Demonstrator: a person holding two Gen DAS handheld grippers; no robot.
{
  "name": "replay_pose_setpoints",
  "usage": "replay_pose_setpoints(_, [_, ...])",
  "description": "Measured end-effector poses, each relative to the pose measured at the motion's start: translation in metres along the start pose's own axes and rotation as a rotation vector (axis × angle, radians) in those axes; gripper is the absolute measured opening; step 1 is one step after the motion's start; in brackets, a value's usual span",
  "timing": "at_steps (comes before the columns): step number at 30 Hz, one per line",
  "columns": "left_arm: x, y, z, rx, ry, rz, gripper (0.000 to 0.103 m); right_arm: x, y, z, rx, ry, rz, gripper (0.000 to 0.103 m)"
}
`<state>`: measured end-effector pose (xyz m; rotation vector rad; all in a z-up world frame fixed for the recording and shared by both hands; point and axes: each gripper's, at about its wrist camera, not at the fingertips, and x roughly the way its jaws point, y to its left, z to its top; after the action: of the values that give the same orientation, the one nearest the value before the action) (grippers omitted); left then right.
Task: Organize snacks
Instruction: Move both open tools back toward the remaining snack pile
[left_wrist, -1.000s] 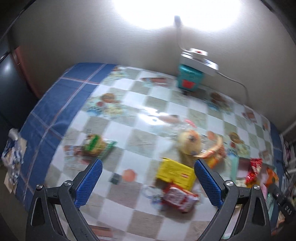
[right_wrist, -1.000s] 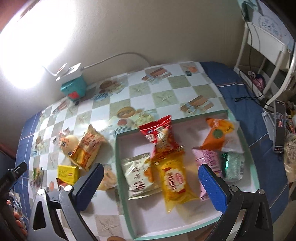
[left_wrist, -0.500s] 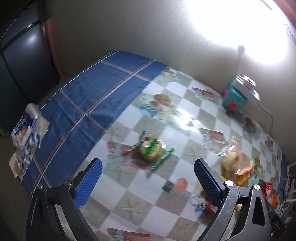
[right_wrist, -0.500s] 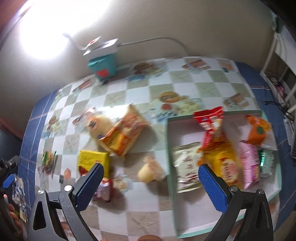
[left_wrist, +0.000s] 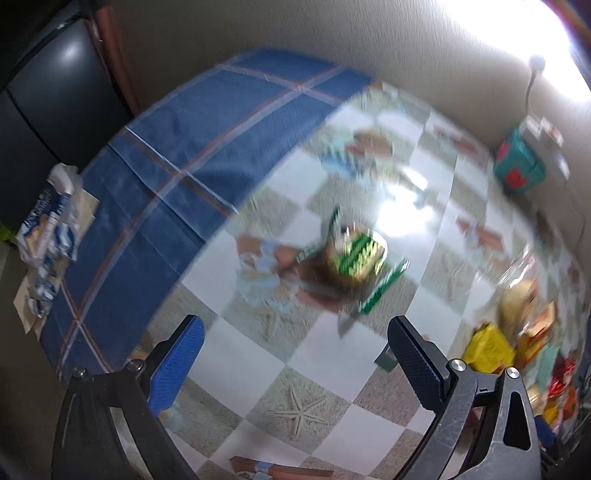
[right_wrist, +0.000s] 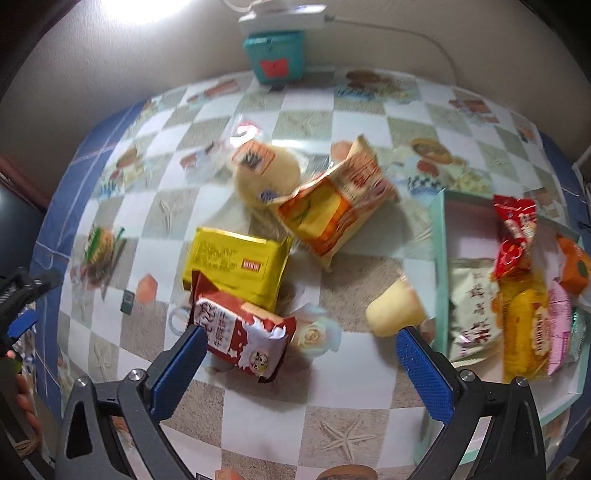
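Maybe half done: several packets fill the pale green tray (right_wrist: 439, 236), loose ones like the yellow foil packet (right_wrist: 236, 264) remain, both grippers (left_wrist: 295, 363) (right_wrist: 301, 365) spread wide and empty.

The left gripper (left_wrist: 295, 354) is held with its blue-padded fingers (left_wrist: 175, 363) spread wide apart and nothing between them; it is tilted (the right finger sits slightly lower in its own view). The right gripper (right_wrist: 301, 363) is likewise held wide open and empty, angled downward; part of a hand (right_wrist: 22, 391) is glimpsed at the left edge of the right wrist view.
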<state>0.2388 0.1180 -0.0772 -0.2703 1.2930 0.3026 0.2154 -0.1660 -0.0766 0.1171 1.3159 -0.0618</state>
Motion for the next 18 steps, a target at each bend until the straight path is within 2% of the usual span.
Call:
replay_pose_setpoints(4, [0.018,-0.012,-0.005,0.037,0.054,0.006,0.099,0.011,0.006,-0.003,-0.024,0.031,-0.006,0.103])
replay_pose_setpoints(9, [0.022,-0.017,-0.007,0.048,0.065,0.005,0.100,0.034,0.022,-0.008,-0.109,0.077,-0.028,0.103])
replay_pose_setpoints(18, [0.017,-0.004,-0.004,0.016,0.053,0.004,0.100,0.044,0.056,-0.011,-0.260,0.029,-0.042,0.102])
